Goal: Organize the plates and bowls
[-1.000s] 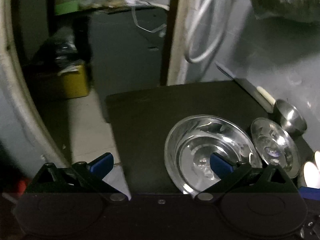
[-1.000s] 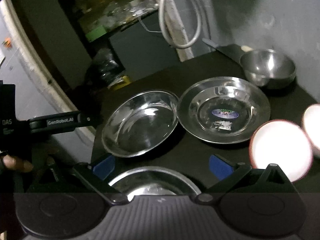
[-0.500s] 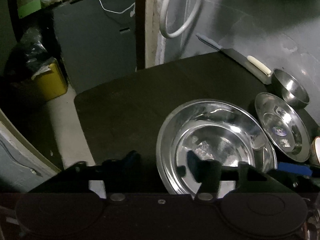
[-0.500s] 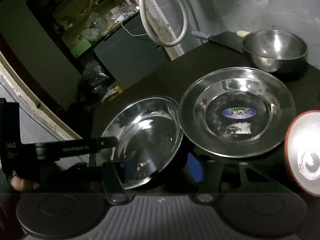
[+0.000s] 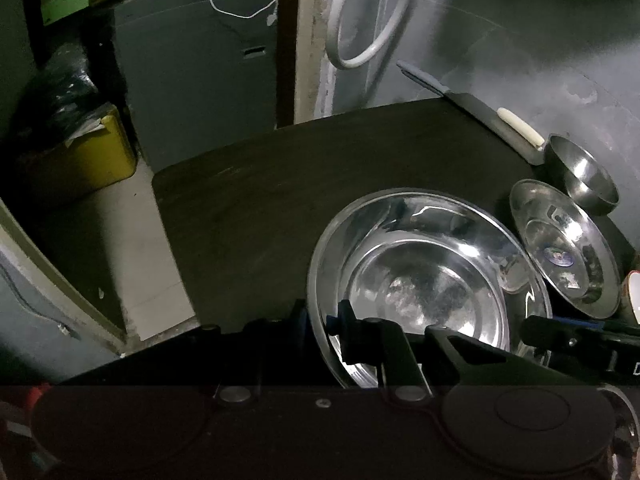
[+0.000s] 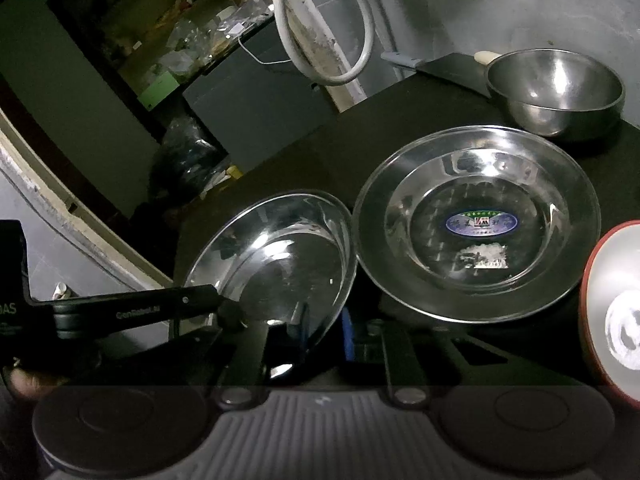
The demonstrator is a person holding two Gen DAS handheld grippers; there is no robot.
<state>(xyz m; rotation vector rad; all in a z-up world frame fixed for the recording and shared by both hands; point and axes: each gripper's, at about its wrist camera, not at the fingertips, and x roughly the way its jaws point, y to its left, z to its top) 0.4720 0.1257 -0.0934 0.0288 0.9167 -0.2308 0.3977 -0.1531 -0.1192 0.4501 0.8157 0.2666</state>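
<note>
The left gripper (image 5: 320, 326) has its fingers drawn together on the near rim of the steel plate (image 5: 428, 280), one pad outside the rim and one inside. The right gripper (image 6: 324, 332) is likewise pinched on the same plate's edge at about 5 o'clock of the plate (image 6: 276, 260) in its own view, blue pads either side of the rim. The plate looks tilted, its far edge toward the dark table (image 5: 280, 184).

At 3 o'clock of that plate, rims almost touching, lies a second steel plate with an oval label (image 6: 480, 220) in its well. Beyond this one, at about 1 o'clock, stands a small steel bowl (image 6: 556, 88), close to the grey wall (image 6: 500, 8). A cleaver (image 6: 440, 66) lies at the table's back edge just left of the bowl. A red-rimmed white bowl (image 6: 616, 316) sits at the right margin, partly cut off. A white hose loop (image 5: 360, 24) hangs on the wall
</note>
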